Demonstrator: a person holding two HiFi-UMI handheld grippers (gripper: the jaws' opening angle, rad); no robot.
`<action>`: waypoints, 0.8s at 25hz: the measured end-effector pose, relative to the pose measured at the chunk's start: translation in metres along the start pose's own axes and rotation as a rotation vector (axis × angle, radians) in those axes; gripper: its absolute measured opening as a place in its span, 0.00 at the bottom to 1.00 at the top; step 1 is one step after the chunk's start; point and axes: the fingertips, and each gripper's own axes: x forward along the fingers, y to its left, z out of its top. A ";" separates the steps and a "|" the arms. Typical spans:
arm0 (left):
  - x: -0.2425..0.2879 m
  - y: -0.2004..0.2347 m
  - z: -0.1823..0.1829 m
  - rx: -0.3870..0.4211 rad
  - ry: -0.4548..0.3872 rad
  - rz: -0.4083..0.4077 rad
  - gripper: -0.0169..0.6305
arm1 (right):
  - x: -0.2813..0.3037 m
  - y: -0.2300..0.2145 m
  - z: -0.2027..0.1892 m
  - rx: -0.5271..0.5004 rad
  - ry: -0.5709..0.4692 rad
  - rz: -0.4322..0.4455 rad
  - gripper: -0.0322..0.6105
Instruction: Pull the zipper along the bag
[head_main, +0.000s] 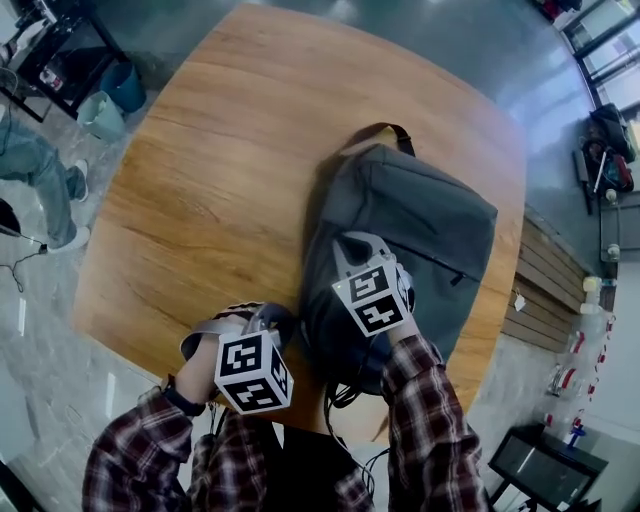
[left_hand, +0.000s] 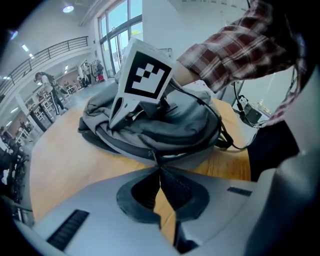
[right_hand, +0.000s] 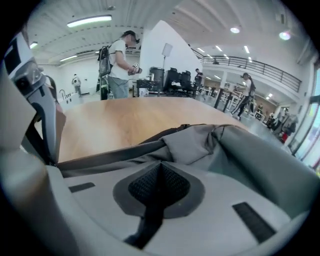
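surface: wooden table (head_main: 220, 150); rounded corners | on it: grey backpack (head_main: 420, 220); lying flat; near the person's edge

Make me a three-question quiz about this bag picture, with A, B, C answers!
1. Where does the backpack lie?
A. on the floor
B. on the wooden table
C. on a chair

2. What colour is the backpack?
A. red
B. yellow
C. grey

3. How do the left gripper jaws stand?
A. wide open with nothing near them
B. shut, pinching a little tab at the backpack's edge
C. wide open around a cup

Answers:
1. B: the head view shows wood all round the backpack.
2. C: its fabric is grey in every view.
3. B: the left gripper view shows the tips meeting on the tab.
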 end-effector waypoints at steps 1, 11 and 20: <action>-0.001 0.001 0.002 -0.009 -0.005 0.008 0.04 | 0.000 -0.004 -0.001 0.028 0.007 -0.020 0.06; -0.008 -0.021 0.007 -0.027 -0.030 -0.029 0.04 | -0.017 -0.074 -0.037 0.399 0.058 -0.280 0.06; -0.012 -0.019 0.014 -0.050 -0.062 -0.015 0.04 | -0.046 -0.112 -0.071 0.582 0.069 -0.409 0.06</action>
